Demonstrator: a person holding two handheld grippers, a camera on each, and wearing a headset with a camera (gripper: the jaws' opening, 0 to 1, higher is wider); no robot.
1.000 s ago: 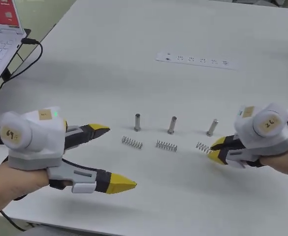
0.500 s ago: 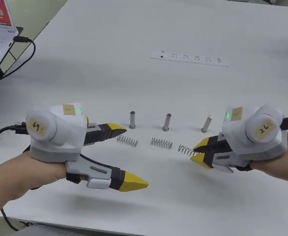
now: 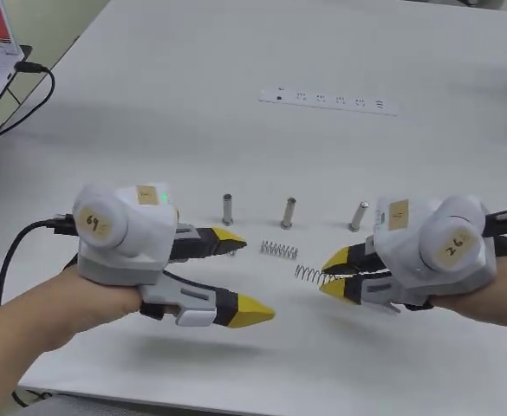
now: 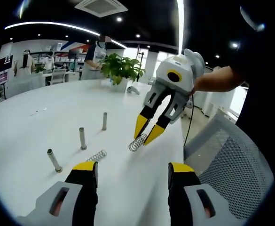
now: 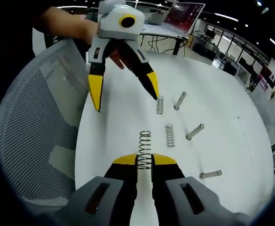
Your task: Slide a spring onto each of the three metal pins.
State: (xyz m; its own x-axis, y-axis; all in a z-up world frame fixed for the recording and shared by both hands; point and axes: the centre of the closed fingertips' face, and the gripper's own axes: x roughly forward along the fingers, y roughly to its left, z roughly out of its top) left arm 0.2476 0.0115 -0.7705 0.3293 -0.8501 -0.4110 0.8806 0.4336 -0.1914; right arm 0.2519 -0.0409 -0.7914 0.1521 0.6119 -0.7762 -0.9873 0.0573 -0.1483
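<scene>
Over the near part of the white table, the right gripper is pinching 1 end of a spring between its yellow tips, with the jaws drawn almost together on the coils. In the right gripper view the rest of that held spring is sticking straight out past the tips. In the left gripper view the right gripper is pointing downward with the spring hanging off its tips close to the tabletop. Whether it is touching the surface cannot be told.

Facing it, the left gripper is hovering with its 2 jaws spread wide apart, gripping nothing. Between the 2 grippers a 2nd spring is lying flat on the table, just in front of the middle pin. A 3rd spring is lying just beside 1 yellow tip of the left gripper, near the left pin. The right pin is standing just beyond the right gripper's body. All 3 pins are standing upright in a row, none yet carrying a spring.

Farther back a white power strip is lying on the table. A grey mesh chair back is standing at the table's near side.
</scene>
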